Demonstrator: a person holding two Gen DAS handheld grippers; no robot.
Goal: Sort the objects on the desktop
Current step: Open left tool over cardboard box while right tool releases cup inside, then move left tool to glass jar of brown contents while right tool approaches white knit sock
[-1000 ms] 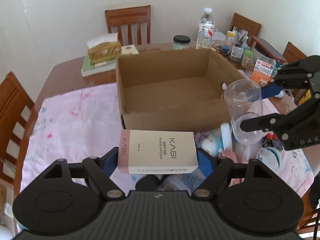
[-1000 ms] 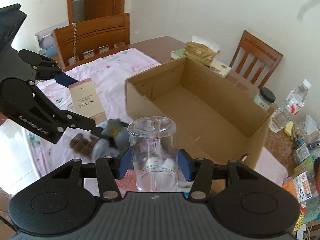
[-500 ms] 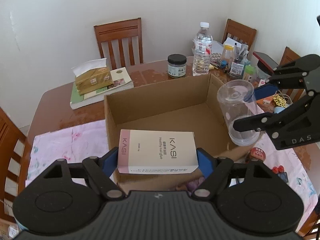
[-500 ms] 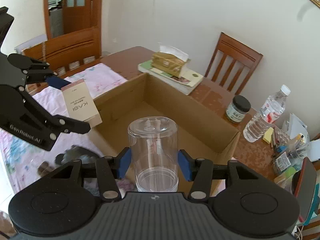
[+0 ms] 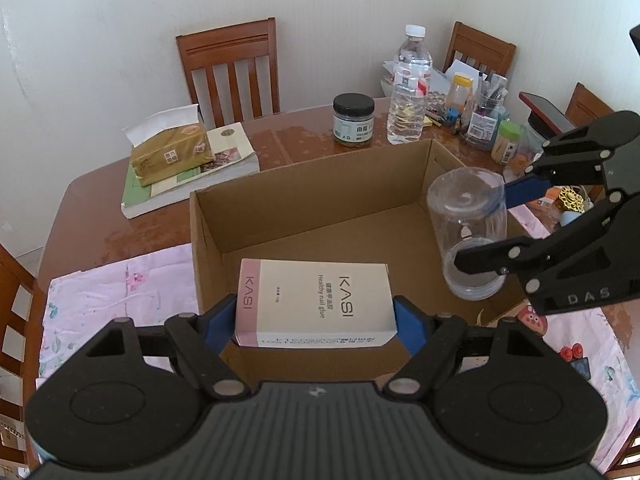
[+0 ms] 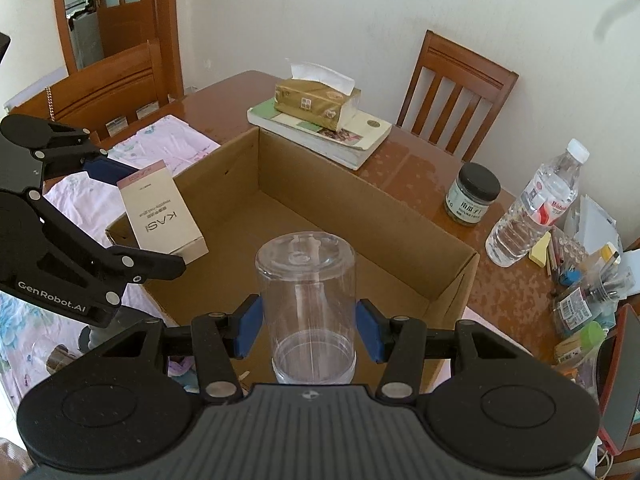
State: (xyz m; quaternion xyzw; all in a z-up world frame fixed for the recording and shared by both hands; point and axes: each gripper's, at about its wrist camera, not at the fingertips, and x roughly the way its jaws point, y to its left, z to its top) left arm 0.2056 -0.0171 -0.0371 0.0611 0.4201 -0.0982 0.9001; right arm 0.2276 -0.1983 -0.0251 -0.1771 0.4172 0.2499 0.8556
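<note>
My left gripper (image 5: pixel 315 322) is shut on a cream and pink KASI box (image 5: pixel 316 304), held flat above the near left part of an open cardboard box (image 5: pixel 320 184). In the right wrist view the same KASI box (image 6: pixel 162 210) hangs over the cardboard box's (image 6: pixel 360 192) left wall. My right gripper (image 6: pixel 308 324) is shut on a clear plastic jar (image 6: pixel 308 296), held upside down over the cardboard box's near side. From the left wrist view the jar (image 5: pixel 468 232) hangs over the right wall, and the cardboard box's floor looks bare.
A tissue pack (image 5: pixel 172 152) lies on books (image 5: pixel 192 184) at the back left. A dark-lidded jar (image 5: pixel 354 120), a water bottle (image 5: pixel 410 92) and stationery clutter (image 5: pixel 484 116) stand behind the cardboard box. A pink cloth (image 5: pixel 116 292) covers the near table. Wooden chairs (image 5: pixel 232 68) ring the table.
Both grippers have moved forward with their loads, from above the pink cloth and its small items to above the cardboard box. Neither grip has changed.
</note>
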